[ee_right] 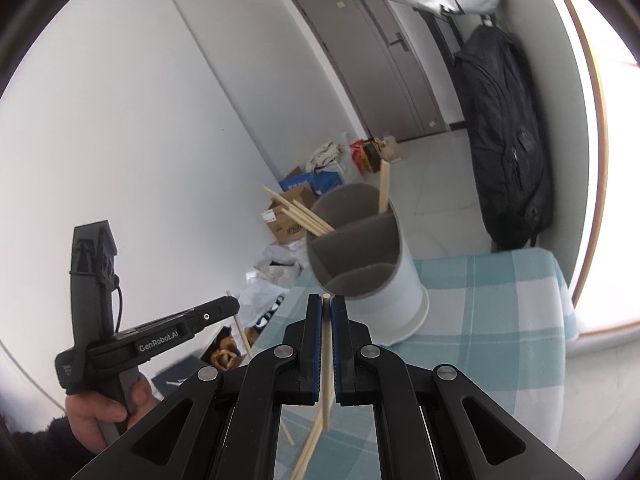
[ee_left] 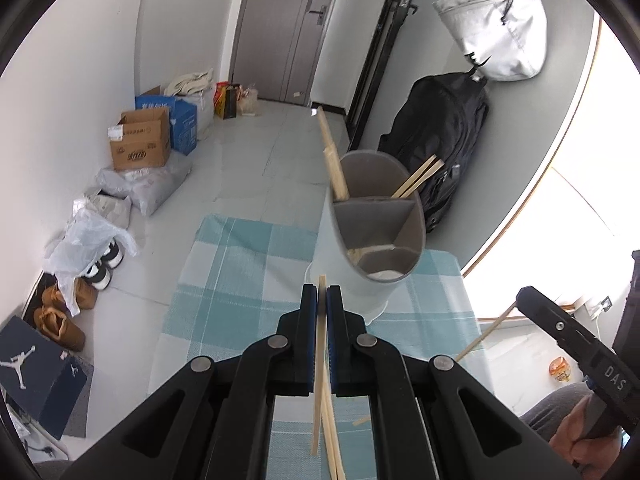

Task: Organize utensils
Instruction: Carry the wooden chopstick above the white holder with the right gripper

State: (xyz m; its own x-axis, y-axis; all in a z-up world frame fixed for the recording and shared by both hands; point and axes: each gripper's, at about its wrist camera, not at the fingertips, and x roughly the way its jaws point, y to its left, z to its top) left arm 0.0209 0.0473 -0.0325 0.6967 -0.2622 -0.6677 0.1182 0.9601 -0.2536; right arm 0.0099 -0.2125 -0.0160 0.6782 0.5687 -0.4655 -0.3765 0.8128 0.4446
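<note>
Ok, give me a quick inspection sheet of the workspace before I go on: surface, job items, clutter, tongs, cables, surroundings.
Surface: table under a teal checked cloth.
Job's things: divided utensil holder standing on the cloth; chopsticks already lean out of its far compartment.
Clutter: a loose chopstick end lies on the cloth.
Grippers: left tongs shut on wooden chopsticks; right tongs shut on a pale chopstick.
Cables: a thin black cord on the left handle.
Surroundings: boxes, bags and shoes along the wall; black backpack; grey door.
</note>
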